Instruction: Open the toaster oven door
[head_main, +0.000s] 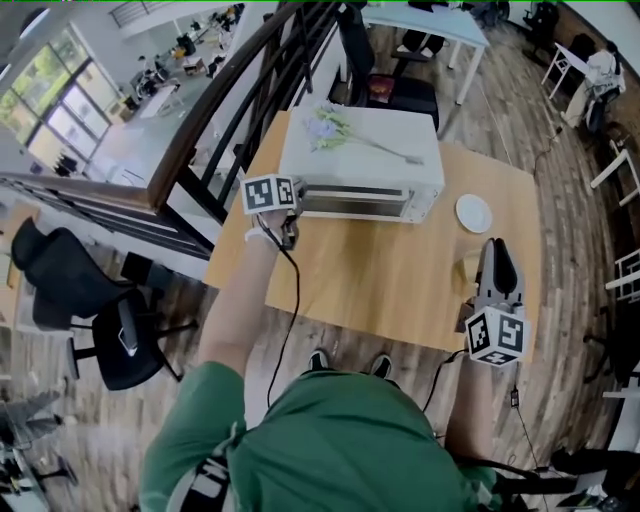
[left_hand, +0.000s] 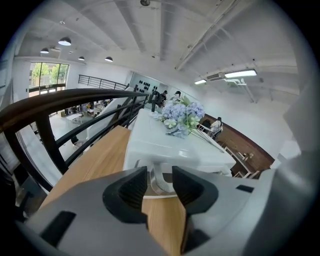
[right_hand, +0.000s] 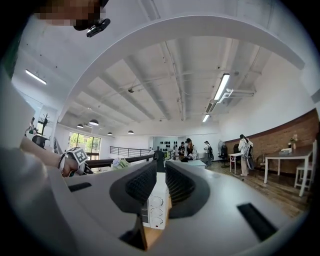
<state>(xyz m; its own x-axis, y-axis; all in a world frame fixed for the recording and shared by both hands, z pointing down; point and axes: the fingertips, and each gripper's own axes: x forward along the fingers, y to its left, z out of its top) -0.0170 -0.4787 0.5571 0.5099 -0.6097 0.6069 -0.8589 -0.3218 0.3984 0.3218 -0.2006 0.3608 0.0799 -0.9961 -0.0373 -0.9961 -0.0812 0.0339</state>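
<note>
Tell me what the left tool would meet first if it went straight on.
Probably the door handle of the toaster oven: it stands just ahead of the left tool, in line with its open jaws, though depth is unclear.

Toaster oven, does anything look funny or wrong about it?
Yes: a bunch of flowers lies flat on top of the toaster oven. That is a strange spot for flowers, on something that heats up. Nothing looks spilled or broken.
</note>
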